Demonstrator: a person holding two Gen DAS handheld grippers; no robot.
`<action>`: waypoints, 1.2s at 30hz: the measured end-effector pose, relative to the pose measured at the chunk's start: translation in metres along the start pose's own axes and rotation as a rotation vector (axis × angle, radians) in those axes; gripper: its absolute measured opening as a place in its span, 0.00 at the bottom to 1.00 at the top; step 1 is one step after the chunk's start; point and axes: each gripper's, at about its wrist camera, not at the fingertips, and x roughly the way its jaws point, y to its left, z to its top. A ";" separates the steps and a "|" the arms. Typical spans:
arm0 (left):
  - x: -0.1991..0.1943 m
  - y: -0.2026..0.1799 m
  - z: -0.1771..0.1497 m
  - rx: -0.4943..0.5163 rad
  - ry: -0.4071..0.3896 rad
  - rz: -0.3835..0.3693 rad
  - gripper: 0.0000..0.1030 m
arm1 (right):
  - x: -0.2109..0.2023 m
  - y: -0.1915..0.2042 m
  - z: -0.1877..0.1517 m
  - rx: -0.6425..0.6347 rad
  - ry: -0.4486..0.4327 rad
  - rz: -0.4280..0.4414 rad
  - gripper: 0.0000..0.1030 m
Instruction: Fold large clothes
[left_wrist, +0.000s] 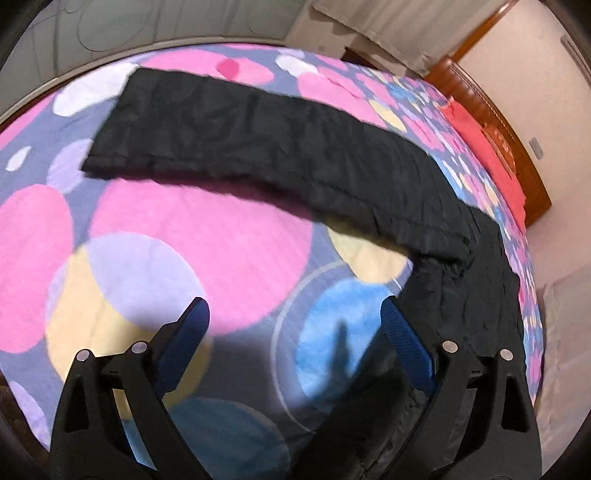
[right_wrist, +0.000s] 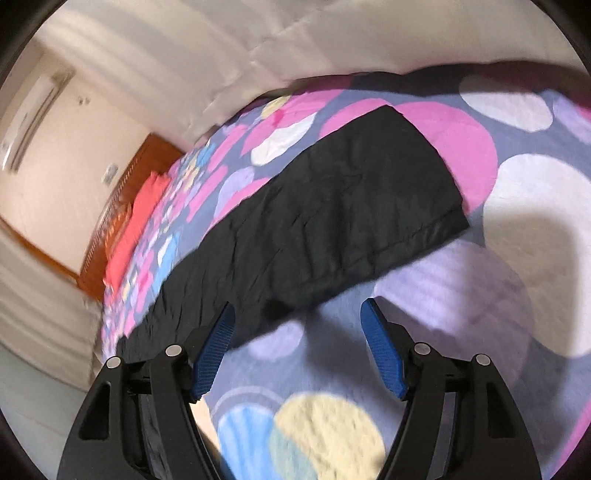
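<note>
A long black garment (left_wrist: 280, 144) lies flat across a bed with a pink, blue and cream circle-patterned cover (left_wrist: 207, 236). It looks like trousers, one leg reaching far left, the rest bunching at the right edge. My left gripper (left_wrist: 295, 314) is open and empty above the cover, its right finger next to the black cloth. In the right wrist view the same garment (right_wrist: 332, 221) lies ahead. My right gripper (right_wrist: 297, 314) is open and empty, its left finger over the cloth's near edge.
A red cloth (left_wrist: 480, 147) lies at the head of the bed by a wooden headboard (left_wrist: 517, 155). Pale curtains (right_wrist: 221, 48) hang beyond the far bed edge. Cream walls (right_wrist: 48, 166) stand beside the bed.
</note>
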 end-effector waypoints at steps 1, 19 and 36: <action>-0.002 0.002 0.002 0.005 -0.011 0.015 0.91 | 0.001 -0.002 0.003 0.012 -0.020 0.010 0.68; 0.023 -0.002 -0.005 0.197 -0.128 0.212 0.90 | -0.025 0.073 0.012 -0.205 -0.177 0.023 0.11; 0.030 0.003 -0.009 0.180 -0.182 0.174 0.90 | -0.001 0.322 -0.153 -0.796 0.008 0.302 0.11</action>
